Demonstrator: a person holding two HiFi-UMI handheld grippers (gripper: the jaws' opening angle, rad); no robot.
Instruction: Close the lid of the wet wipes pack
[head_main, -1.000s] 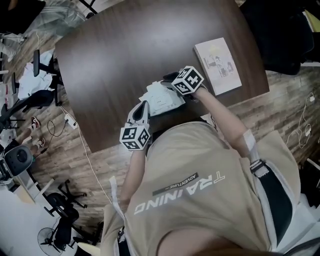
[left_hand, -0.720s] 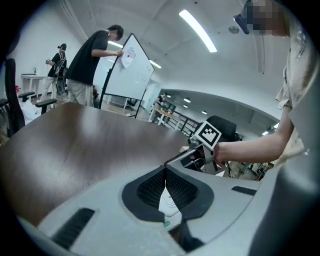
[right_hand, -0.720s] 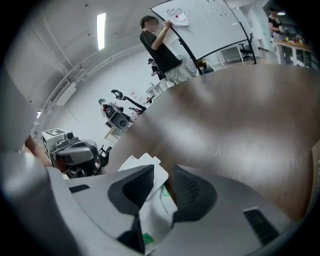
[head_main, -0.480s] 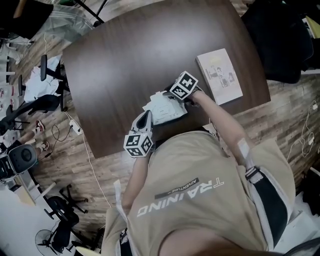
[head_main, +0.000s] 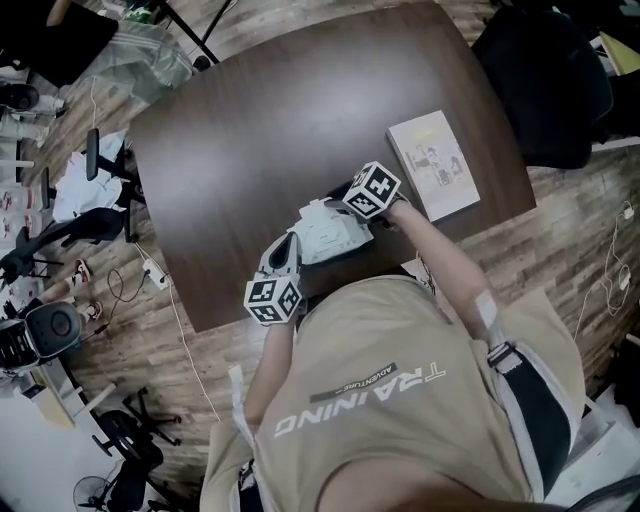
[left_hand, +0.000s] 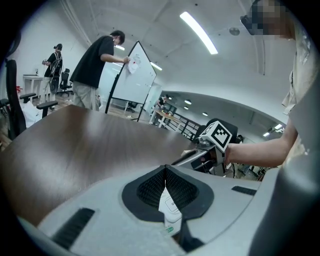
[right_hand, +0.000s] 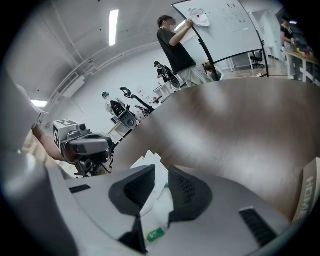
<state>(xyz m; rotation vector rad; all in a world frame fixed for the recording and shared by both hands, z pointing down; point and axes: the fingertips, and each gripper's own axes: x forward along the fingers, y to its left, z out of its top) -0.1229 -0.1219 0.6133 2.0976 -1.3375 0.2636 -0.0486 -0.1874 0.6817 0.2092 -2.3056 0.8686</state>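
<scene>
The white wet wipes pack (head_main: 328, 228) lies on the dark wooden table (head_main: 260, 120) near its front edge, between both grippers. My left gripper (head_main: 289, 243) comes at it from the near left. In the left gripper view the left gripper (left_hand: 165, 172) is shut on a white edge of the pack (left_hand: 170, 207). My right gripper (head_main: 345, 205) meets the pack from the right. In the right gripper view the right gripper (right_hand: 161, 172) has its pads closed against the pack's white crumpled material (right_hand: 156, 200). I cannot make out the lid itself.
A thin book (head_main: 433, 163) lies on the table to the right of the pack. Office chairs, cables and a person at a whiteboard (right_hand: 175, 45) are off the table. The left gripper (right_hand: 82, 145) shows opposite in the right gripper view.
Both grippers stay on the pack. The head view has drifted a little, so the table and pack sit slightly lower in the picture.
</scene>
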